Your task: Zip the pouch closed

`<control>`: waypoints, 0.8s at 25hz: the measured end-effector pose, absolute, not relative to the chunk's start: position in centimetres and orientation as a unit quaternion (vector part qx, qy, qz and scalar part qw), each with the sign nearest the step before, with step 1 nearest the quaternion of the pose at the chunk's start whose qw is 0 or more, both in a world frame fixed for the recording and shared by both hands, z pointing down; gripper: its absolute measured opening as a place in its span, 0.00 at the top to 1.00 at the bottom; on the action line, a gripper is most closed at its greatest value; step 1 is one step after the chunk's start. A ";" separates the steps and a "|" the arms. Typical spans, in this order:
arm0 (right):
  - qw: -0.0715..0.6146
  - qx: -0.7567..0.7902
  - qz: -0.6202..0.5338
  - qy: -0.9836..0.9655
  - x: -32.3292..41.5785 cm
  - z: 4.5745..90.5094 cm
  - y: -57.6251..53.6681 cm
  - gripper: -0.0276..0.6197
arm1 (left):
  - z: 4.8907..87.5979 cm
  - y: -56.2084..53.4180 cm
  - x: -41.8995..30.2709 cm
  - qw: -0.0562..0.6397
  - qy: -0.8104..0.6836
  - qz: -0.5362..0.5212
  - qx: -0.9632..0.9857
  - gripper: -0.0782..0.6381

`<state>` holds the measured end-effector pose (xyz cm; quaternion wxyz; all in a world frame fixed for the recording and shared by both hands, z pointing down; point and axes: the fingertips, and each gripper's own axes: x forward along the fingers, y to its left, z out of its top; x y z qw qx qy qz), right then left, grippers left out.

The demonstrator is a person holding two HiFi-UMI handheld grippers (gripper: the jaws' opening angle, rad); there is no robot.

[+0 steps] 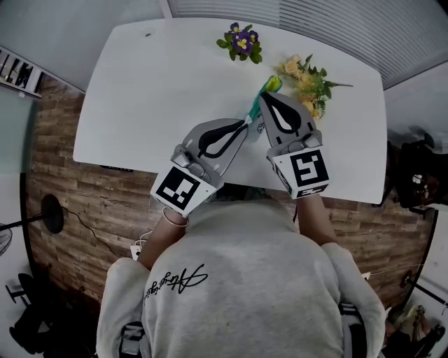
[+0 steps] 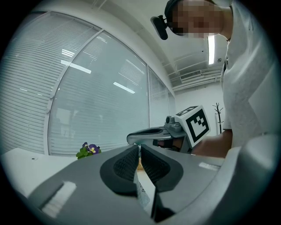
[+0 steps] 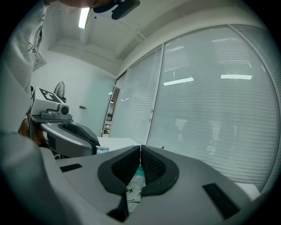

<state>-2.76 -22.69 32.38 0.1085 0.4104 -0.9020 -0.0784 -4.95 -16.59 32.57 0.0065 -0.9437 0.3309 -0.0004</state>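
Nearest to the head camera, the person's grey sweatshirt (image 1: 238,280) fills the lower frame, with both forearms reaching forward over the near edge of the white worktop (image 1: 154,84). The left claw (image 1: 245,126) points diagonally toward the right claw (image 1: 268,96), and their tips lie close together above the worktop. The pouch (image 1: 254,113), teal with a green-yellow end, runs between the two tips, its far end projecting just beyond the right claw. In the left gripper view, the jaws are pressed almost together and pinch a thin printed edge of the pouch, which hangs down through the gap behind the pads. In the right gripper view, the jaws are likewise pressed together on pouch material, teal at the pads and white with small star prints below. The zipper itself cannot be made out in any view. Beyond the claws, yellow flowers (image 1: 308,80) lie near the pouch's far end, and purple flowers (image 1: 241,42) stand further back. Window blinds (image 1: 315,14) run behind the worktop.
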 end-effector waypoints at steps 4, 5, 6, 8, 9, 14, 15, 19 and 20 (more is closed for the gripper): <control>0.113 0.415 -0.081 -0.899 -2.6 32.4 -22.6 0.95 | 32.5 -16.5 -4.8 0.007 0.327 0.001 -0.945 0.87; 0.114 0.416 -0.081 -0.899 -2.5 32.4 -22.6 0.95 | 32.5 -16.5 -4.8 0.006 0.326 0.001 -0.945 0.87; 0.115 0.416 -0.082 -0.898 -2.4 32.4 -22.7 0.95 | 32.5 -16.5 -4.7 0.006 0.326 0.001 -0.946 0.87; 0.115 0.416 -0.083 -0.898 -2.4 32.3 -22.7 0.95 | 32.4 -16.5 -4.6 0.005 0.326 0.000 -0.946 0.87; 0.114 0.416 -0.083 -0.898 -2.3 32.3 -22.7 0.95 | 32.4 -16.6 -4.6 0.005 0.326 0.000 -0.945 0.87; 0.113 0.416 -0.082 -0.899 -1.7 32.3 -22.9 0.94 | 32.4 -16.6 -4.0 0.007 0.329 0.000 -0.944 0.87; 0.112 0.415 -0.082 -0.899 -1.6 32.3 -23.0 0.94 | 32.4 -16.7 -3.9 0.006 0.331 0.000 -0.944 0.87; 0.109 0.409 -0.078 -0.903 -1.0 32.4 -23.4 0.94 | 32.3 -17.0 -3.2 0.003 0.338 0.000 -0.941 0.87; 0.107 0.407 -0.076 -0.904 -0.8 32.4 -23.5 0.94 | 32.3 -17.2 -3.1 0.002 0.341 0.000 -0.940 0.87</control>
